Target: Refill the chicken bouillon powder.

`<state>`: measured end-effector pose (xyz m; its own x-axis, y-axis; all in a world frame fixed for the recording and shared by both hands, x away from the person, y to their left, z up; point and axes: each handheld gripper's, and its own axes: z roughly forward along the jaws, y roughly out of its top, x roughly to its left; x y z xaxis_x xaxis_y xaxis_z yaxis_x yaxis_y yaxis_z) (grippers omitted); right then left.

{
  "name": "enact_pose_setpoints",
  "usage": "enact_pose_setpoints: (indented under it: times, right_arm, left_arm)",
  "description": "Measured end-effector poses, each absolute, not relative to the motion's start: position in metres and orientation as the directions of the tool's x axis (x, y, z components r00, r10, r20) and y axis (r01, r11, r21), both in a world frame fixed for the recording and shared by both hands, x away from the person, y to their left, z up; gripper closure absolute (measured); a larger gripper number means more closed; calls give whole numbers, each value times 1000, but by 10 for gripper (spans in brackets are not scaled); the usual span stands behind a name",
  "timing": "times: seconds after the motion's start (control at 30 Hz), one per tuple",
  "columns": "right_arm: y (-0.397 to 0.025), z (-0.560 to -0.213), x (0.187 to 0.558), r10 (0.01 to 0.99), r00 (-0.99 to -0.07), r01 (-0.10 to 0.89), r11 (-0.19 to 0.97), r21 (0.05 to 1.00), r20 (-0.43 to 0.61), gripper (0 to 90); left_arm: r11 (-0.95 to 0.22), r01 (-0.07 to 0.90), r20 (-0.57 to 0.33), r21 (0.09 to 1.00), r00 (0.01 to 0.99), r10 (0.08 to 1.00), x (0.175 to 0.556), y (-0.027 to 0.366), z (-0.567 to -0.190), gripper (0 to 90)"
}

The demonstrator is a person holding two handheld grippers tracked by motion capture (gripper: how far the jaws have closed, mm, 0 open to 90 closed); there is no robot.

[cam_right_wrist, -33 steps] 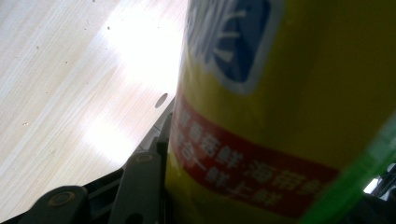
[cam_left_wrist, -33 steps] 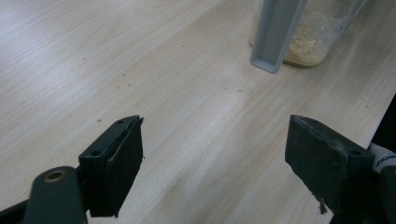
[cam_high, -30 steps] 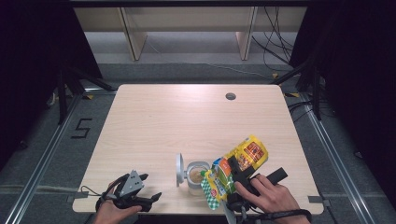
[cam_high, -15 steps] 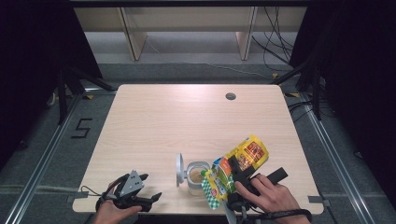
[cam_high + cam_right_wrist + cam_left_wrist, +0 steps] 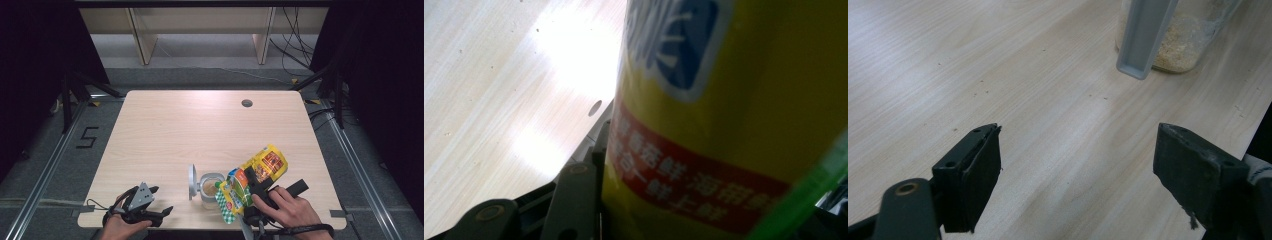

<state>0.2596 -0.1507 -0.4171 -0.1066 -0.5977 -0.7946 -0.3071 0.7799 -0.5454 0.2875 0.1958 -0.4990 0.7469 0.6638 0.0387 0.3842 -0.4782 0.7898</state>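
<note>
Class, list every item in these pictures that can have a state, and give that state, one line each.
Jar: upright, open, part filled with pale crumbs.
Jar lid: flipped up at the jar's left side.
Snack bag: held and tilted, its lower end at the jar's mouth.
Left gripper: fingers apart, holding nothing, low over the table.
Right gripper: clamped on the snack bag.
</note>
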Motion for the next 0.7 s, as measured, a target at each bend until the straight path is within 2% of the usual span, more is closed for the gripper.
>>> enact_pose_setpoints:
  times: [0.23,0.47,0.7]
  right_arm:
    - [-150,-418,260,-602,-123,-316,777,-544,-789,609]
    - [-146,-419,256,-603,-90,-312,773,-553,-793,609]
    - [-147,-419,257,-606,-97,-311,772,-554,-790,609]
  left_arm:
    - [-496,375,51,783,756,652,288,197,-497,188]
    - [-487,381,46,786,750,660,288,196,-499,188]
    - [-489,380,44,785,753,656,287,197,-498,188]
